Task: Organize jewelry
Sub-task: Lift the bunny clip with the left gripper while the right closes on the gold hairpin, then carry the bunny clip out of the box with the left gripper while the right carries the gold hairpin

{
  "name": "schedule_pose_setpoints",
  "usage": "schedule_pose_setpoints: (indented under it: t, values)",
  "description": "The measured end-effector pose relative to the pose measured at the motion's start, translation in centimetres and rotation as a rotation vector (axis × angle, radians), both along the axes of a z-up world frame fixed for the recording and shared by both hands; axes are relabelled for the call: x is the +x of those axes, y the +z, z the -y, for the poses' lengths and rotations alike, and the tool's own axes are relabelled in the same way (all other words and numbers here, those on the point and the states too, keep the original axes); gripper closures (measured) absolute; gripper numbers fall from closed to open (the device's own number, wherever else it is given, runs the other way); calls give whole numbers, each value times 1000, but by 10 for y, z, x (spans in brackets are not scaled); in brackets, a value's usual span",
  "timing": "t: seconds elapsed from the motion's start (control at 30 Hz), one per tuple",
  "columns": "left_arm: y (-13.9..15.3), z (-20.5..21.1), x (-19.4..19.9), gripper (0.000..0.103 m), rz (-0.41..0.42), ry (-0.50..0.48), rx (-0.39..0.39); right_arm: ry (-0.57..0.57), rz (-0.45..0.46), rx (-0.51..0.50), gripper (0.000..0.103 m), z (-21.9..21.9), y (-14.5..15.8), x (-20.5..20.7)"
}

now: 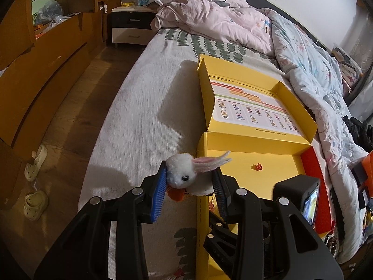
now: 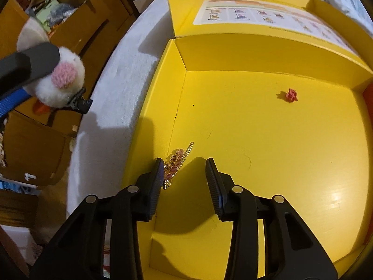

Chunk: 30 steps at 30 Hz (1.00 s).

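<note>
My left gripper [image 1: 190, 184] is shut on a white plush rabbit hair clip [image 1: 186, 172] with pink ears and an orange part, held above the left wall of the open yellow box [image 1: 275, 177]. The clip also shows at the left of the right wrist view [image 2: 60, 81]. My right gripper [image 2: 184, 182] is open and empty, low inside the yellow box [image 2: 256, 140]. A gold and pink hair clip [image 2: 177, 163] lies on the box floor beside its left finger. A small red flower piece [image 2: 291, 95] lies on the floor further in, and shows in the left wrist view [image 1: 257, 167].
The box lies on a white bed cover [image 1: 139, 121], its lid [image 1: 251, 107] open with a printed sheet inside. Rumpled quilts [image 1: 233, 21] fill the back and right of the bed. Wooden cabinets [image 1: 42, 70], a nightstand [image 1: 130, 25] and slippers [image 1: 36, 186] are to the left.
</note>
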<state>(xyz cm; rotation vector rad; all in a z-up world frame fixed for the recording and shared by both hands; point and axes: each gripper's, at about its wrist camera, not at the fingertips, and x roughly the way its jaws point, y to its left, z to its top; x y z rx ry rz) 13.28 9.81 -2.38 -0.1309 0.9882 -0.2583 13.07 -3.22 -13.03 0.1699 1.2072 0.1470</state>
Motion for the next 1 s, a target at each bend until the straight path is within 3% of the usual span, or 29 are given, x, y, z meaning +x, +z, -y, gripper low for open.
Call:
schedule_pose_setpoints:
  t: [0.07,0.1,0.23,0.63,1.0]
  values:
    - [1,-1,-2,65,4,0,-3,4,6,-34,68,-4,0,0]
    - [3,-2,-3,65,8,0,-3,10,4,-33,75,-7,-2,0]
    - [5,-1,-6,65,13,0,-4,20,-4,-26,87,-11,-1,2]
    - [11,-1,-12,65,23,-2,-12,41,18,18,95,-5,8,-3]
    - [18,-2,-23,65,31,1,-13,33,102,142,95,27,54,-28]
